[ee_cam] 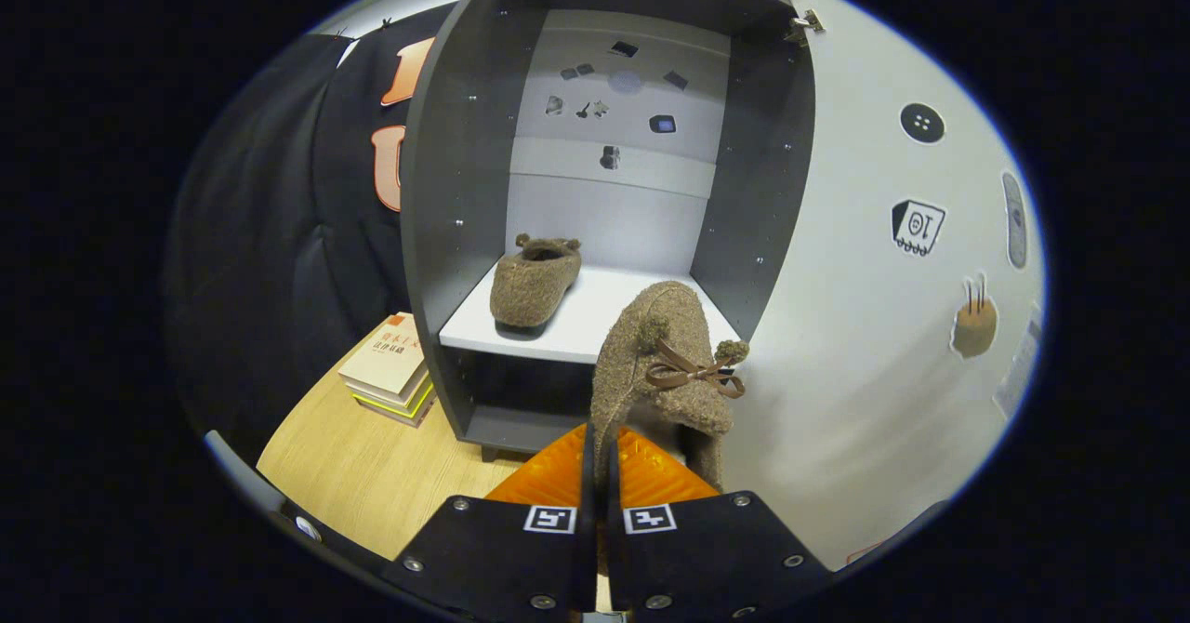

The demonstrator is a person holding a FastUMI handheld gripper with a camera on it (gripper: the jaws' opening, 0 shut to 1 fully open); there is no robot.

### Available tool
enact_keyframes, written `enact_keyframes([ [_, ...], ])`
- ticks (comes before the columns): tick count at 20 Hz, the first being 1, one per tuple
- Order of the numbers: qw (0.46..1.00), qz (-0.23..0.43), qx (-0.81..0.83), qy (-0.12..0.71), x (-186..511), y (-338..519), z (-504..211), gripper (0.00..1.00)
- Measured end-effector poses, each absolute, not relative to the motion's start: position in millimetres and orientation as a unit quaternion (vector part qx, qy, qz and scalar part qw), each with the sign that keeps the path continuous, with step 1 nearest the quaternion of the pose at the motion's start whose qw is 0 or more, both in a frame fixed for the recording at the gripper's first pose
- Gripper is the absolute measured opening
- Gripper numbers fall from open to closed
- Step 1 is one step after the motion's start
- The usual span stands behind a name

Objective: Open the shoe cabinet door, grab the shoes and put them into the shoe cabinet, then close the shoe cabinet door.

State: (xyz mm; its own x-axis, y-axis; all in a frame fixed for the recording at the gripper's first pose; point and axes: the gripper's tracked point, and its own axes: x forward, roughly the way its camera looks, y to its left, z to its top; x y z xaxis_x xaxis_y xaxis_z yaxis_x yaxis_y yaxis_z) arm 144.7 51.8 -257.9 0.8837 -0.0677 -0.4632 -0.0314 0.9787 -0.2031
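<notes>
Gripper point(600, 460) you hold is clamped tight on second shoe point(662, 363), near open shoe cabinet point(446, 186); first shoe point(535, 284) sits on shelf point(595, 321).

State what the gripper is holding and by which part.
The gripper is shut on the second slipper, both fingers pinching the thin edge of its opening at the heel end; the toe points toward the cabinet shelf, where the other slipper sits.

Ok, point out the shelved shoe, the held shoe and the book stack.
Shelved shoe point(534, 286): gripper view, its fuzzy side.
Held shoe point(651, 335): gripper view, upper above bow.
Book stack point(390, 363): gripper view, top cover.
</notes>
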Motion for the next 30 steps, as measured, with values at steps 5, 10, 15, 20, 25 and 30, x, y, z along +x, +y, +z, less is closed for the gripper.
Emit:
enact_keyframes([
  [5, 0.969, 0.000, -0.094, 0.230, 207.1, 47.2, -244.5, 0.05],
  [10, 0.970, 0.014, -0.087, 0.225, 271.3, 46.7, -241.4, 0.04],
  [15, 0.972, 0.034, -0.084, 0.218, 329.3, 51.0, -232.7, 0.04],
  [20, 0.968, 0.056, -0.079, 0.232, 370.3, 58.6, -250.8, 0.04],
  [25, 0.964, 0.069, -0.076, 0.246, 393.2, 62.5, -269.6, 0.07],
  [30, 0.969, 0.066, -0.076, 0.227, 402.7, 66.4, -264.5, 0.22],
])
